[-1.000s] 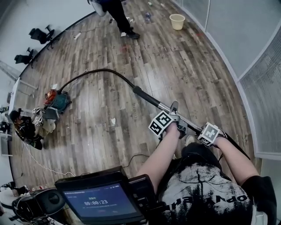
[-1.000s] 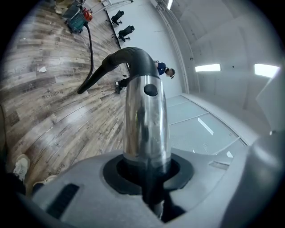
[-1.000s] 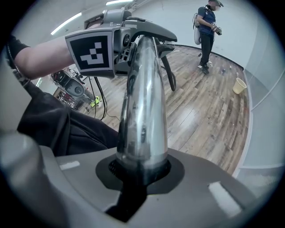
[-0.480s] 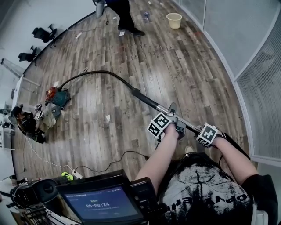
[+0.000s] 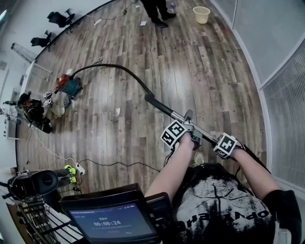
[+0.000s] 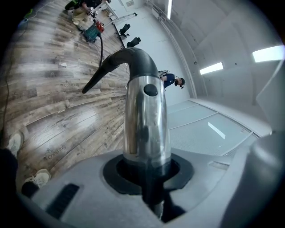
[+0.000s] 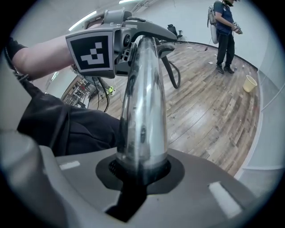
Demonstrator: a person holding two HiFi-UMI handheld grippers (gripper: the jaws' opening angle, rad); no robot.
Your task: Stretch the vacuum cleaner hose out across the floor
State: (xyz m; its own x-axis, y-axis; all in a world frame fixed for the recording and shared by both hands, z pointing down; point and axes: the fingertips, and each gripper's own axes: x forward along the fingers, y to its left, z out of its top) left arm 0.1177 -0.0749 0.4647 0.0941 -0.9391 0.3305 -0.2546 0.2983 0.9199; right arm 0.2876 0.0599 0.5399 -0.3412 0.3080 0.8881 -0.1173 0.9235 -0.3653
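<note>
The room is wide, with a curved white wall, and its floor (image 5: 200,71) is laid in grey-brown wooden planks that shine where the ceiling lights (image 6: 211,68) catch them. The left gripper (image 6: 146,165) is clenched on the chrome wand (image 5: 177,115) of the vacuum, and the right gripper (image 7: 140,168) is clamped on the same wand just behind it, nearer the person's body; in each gripper view the tube fills the gap between the jaws. From the wand's black cuff (image 5: 151,100) the vacuum cleaner hose (image 5: 121,70) runs away over the planks in one long arc, raised at the near end and lying on the floor at the far end, where it joins the teal and red vacuum cleaner (image 5: 68,86) near the wall. A small scrap of paper (image 5: 117,110) lies on the boards under the arc. A thin dark cable (image 5: 119,164) trails across the floor to a power strip (image 5: 72,169) with green parts. Two office chairs (image 5: 59,18) stand by the far wall, a pale bucket (image 5: 201,14) sits near the frosted glass partition (image 5: 281,71), and a standing person (image 7: 224,33) is close to it.
</note>
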